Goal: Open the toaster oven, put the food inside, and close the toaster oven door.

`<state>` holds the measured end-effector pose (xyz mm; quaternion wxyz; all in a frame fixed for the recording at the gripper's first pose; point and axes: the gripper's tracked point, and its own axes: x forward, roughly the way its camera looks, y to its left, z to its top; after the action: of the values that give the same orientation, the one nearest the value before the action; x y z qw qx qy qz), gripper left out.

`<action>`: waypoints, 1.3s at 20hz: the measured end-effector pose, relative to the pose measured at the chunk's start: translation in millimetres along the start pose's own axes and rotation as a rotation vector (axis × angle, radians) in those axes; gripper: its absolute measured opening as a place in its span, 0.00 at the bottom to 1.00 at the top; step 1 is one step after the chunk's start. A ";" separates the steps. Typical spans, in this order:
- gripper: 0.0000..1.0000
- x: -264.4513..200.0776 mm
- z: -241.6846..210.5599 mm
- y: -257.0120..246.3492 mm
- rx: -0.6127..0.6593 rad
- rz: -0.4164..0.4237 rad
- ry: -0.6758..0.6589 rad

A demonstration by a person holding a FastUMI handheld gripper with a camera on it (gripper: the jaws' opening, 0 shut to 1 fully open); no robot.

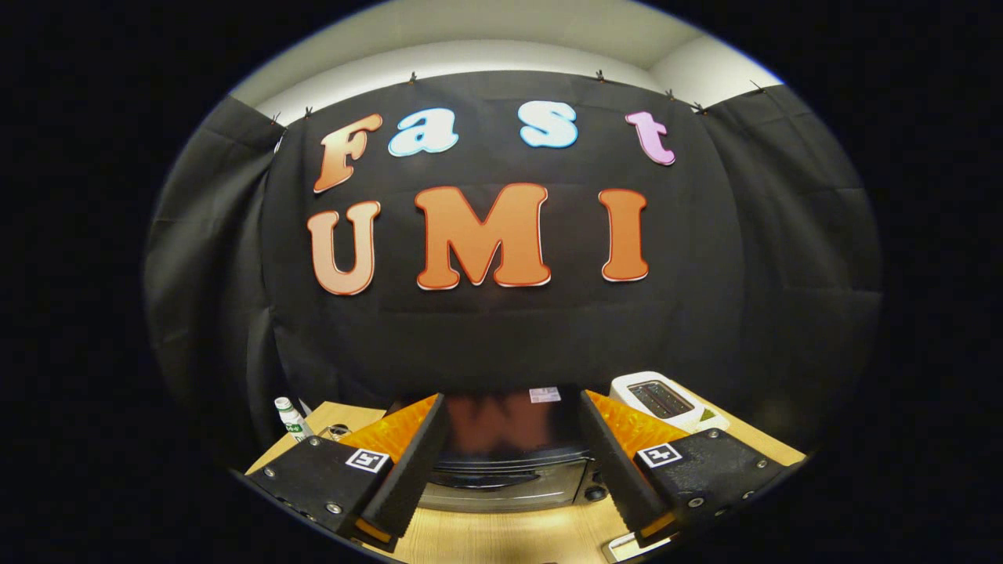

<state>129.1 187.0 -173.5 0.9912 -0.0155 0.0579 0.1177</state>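
Small white bottle [288,415] stands at the left end of the wooden table [501,536], well apart from the work. Gripper [513,462] held high, fingers spread wide, nothing between them — framing the toaster oven [505,470], which sits just ahead and below. Its door appears closed, though the view is steep; handle not touched. White pop-up toaster [658,399] beyond the right finger. Food not made out. Judgement: task at its very start — opening, loading and closing all remain.
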 end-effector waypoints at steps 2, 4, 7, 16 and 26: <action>0.99 14.3 -17.8 10.2 0.009 0.022 0.011; 0.99 22.3 -39.1 13.1 0.002 0.022 0.053; 0.99 32.4 -64.0 16.9 0.004 0.021 0.103; 0.99 45.8 -102.9 29.5 -0.042 0.025 0.196; 1.00 29.9 -108.6 35.3 -0.062 0.034 0.278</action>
<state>137.6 223.4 -285.5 0.9705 -0.0614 0.1914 0.1330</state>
